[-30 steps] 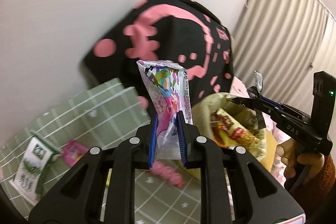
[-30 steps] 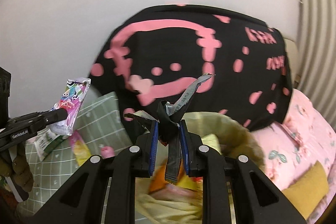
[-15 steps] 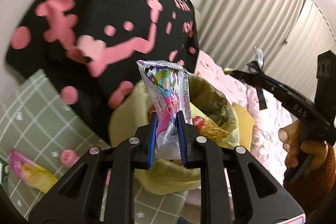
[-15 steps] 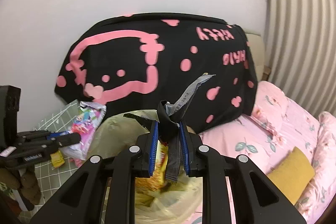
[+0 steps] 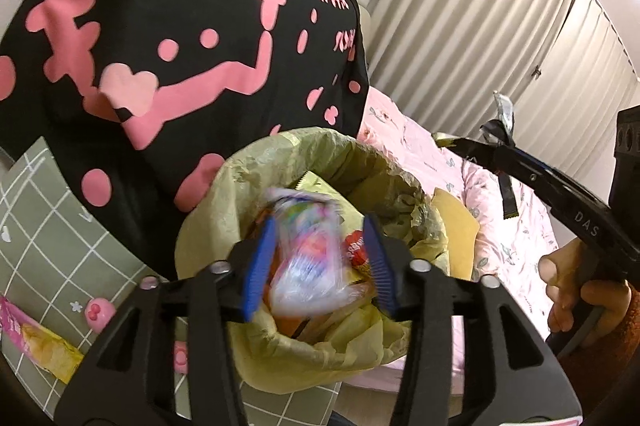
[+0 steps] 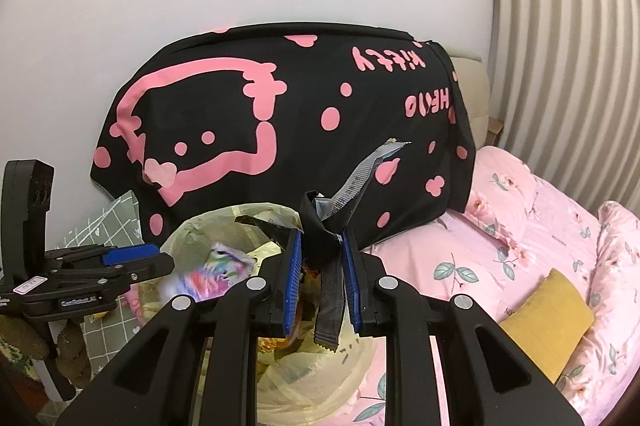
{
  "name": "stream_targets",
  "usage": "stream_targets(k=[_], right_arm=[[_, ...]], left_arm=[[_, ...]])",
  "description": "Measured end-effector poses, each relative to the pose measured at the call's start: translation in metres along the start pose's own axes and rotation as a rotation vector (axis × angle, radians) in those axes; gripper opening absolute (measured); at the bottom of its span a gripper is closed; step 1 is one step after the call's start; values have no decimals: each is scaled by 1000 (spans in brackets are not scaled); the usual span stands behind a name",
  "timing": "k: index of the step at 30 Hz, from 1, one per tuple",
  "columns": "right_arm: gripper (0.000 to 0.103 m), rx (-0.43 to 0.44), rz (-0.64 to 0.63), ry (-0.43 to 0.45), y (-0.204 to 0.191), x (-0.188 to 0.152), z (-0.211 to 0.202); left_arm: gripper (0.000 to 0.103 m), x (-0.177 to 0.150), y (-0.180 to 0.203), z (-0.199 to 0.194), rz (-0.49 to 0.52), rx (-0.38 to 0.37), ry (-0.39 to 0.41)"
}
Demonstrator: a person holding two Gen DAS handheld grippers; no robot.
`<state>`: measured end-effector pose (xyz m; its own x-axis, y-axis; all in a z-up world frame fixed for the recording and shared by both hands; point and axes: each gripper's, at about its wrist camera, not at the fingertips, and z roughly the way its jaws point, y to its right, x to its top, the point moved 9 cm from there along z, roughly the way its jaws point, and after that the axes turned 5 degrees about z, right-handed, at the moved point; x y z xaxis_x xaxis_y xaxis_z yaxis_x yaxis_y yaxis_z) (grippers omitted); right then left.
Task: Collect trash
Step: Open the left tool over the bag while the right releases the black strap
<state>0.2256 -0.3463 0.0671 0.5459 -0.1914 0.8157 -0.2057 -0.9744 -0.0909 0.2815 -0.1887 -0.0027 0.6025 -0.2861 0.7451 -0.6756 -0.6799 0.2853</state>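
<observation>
Nearest, left hand-held gripper (image 5: pixel 316 266): jaws opening, blue pads apart, with a colourful snack wrapper (image 5: pixel 308 250) between them, blurred, not pressed by either pad, over the mouth of the bag
Next, right hand-held gripper (image 6: pixel 320 266): pads closed on a dark torn wrapper (image 6: pixel 326 238); a silver strip of it sticks up to the right, a black strip hangs down below the pads
Beneath both, trash bag (image 5: pixel 340 350): yellow-green, mouth open, with snack packets inside, among them a red-labelled one just beside the left gripper's right pad
To the left of the bag, green checked cloth (image 5: pixel 48 226): carries a pink and yellow snack packet (image 5: pixel 36 346) and a small pink round piece (image 5: pixel 97 312), both outside the bag
To the right, bed with pink floral bedding (image 6: pixel 540 226): a mustard cushion (image 6: pixel 548 314) lies on it
Behind the bag, black fabric with pink cartoon print (image 6: pixel 280 130): draped against the white wall
Farthest, pleated curtains (image 5: pixel 500 26): along the right side
</observation>
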Motion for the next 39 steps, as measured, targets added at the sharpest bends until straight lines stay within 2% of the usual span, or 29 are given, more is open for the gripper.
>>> stream_targets(k=[7,14,22,32,35,37,39], right_arm=[[20,49,-21,-29,-24,-4,18],[20,92,-25,-91,-46,-20,43],[20,110,-38,-137,-66,-36,60],[21,78,3,-171,-56,-52,70],[29,74,6,-180,-55,-56,72],[42,75,11,-173,-56,-57,70],[43,75,16,-168,-57,-57,69]], left_arm=[[48,-7,-28,-24,-45,80,28],[48,-31,-53,-41,-74,146,12],[48,-52,-78,-60,-132,183,5],[48,-69,-87,-68,-152,194,-11],[48,-72,-87,-68,-153,194,-16],[48,-73,-87,-70,-152,193,-16],[48,-73,-87,-70,-151,195,-17]])
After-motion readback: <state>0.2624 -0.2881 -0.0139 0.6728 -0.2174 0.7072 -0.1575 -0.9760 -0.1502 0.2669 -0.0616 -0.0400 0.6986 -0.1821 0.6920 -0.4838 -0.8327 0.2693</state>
